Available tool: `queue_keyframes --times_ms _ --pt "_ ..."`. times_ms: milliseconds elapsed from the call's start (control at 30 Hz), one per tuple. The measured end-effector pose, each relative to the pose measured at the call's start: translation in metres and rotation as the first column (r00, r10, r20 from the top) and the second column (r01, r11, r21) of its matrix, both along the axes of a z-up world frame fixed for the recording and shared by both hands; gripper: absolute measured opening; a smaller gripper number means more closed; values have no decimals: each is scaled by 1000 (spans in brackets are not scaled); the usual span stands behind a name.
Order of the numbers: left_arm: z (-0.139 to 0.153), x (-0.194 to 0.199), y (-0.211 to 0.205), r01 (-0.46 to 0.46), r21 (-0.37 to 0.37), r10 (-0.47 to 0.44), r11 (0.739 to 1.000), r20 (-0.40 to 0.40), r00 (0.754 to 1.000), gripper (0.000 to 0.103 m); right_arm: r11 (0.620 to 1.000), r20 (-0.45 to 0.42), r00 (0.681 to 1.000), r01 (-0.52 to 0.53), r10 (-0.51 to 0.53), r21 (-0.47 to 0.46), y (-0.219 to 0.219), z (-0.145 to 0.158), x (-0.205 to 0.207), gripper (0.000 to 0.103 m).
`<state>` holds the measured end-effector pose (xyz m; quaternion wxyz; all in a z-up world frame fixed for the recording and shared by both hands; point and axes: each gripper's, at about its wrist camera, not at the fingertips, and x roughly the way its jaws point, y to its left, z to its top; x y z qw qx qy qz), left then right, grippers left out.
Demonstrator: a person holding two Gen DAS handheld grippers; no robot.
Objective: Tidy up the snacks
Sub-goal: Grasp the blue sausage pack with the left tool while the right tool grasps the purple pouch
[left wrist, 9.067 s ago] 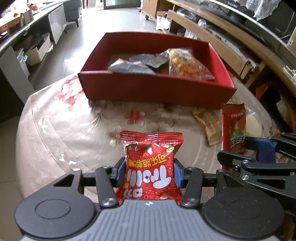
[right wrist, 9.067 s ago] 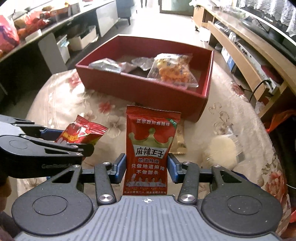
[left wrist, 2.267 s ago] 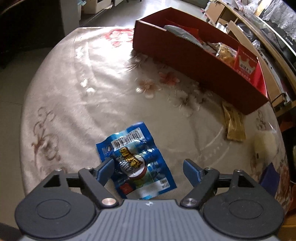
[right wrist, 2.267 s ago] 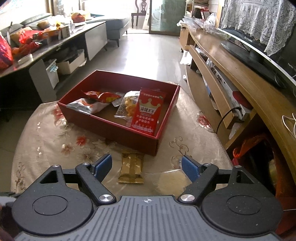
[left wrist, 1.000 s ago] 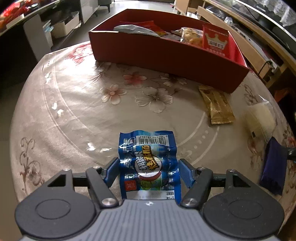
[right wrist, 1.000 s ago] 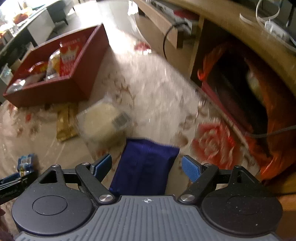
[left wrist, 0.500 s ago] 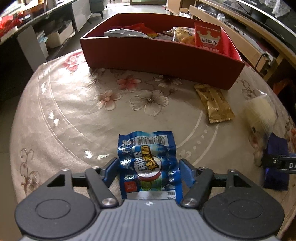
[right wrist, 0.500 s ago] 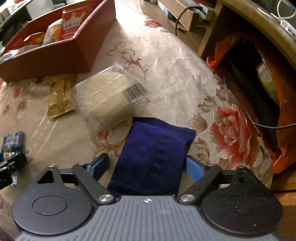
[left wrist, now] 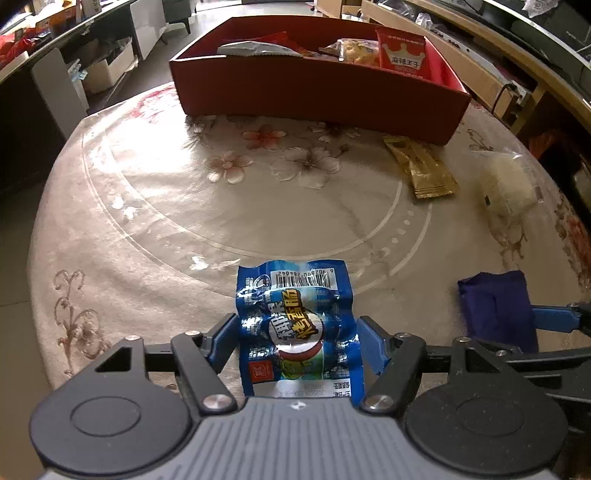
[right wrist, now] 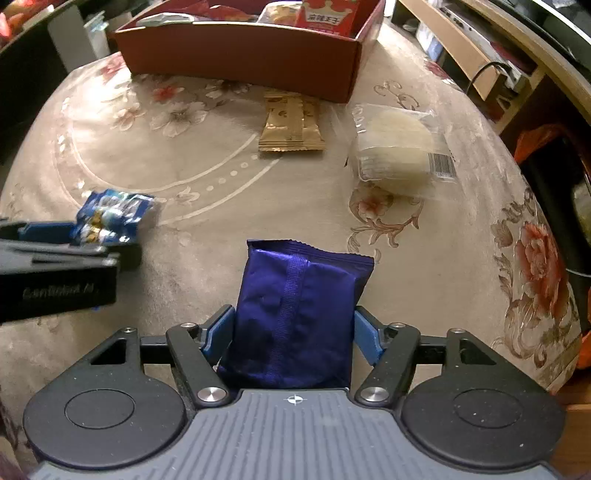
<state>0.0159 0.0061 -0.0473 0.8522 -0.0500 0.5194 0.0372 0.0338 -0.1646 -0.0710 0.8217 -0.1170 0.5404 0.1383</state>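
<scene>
Left wrist view: left gripper (left wrist: 297, 341) clasps a crinkled blue sausage packet (left wrist: 297, 325), right gripper (right wrist: 291, 332) a purple foil pouch (right wrist: 295, 314); red cardboard box (left wrist: 314, 92) holds several snacks, while gold sachet (left wrist: 421, 171) and pale wrapped cake (left wrist: 508, 184) wait on the table.

A round table (left wrist: 122, 192) draped in a beige cloth with pink blossoms and a glossy clear cover fills the room's centre. Behind it, a long wooden shelf unit (left wrist: 491, 55) runs along the right wall — a black cable (right wrist: 484, 74) trailing nearby — while a grey cabinet (left wrist: 147, 22) and cardboard boxes (left wrist: 107, 70) stand left.
</scene>
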Motion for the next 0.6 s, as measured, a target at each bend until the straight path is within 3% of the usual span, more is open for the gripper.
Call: queue_keyframes --times_ms 100,333,500,600 --pt "-1 2 4 -14 -5 14 1000 8 1000 72 1000 3 1000 27 -27 3 -1 -1 6 83" --pt "-6 3 0 14 49 -15 999 12 1000 87 999 -7 999 50 -50 15 -6 -8 10 103" --pt "-7 3 2 8 48 -8 999 11 1000 90 998 -6 998 64 -63 27 -7 -9 8 103" --pt "-5 1 3 12 41 -13 999 12 1000 82 998 2 998 59 -59 17 -6 -8 7 101"
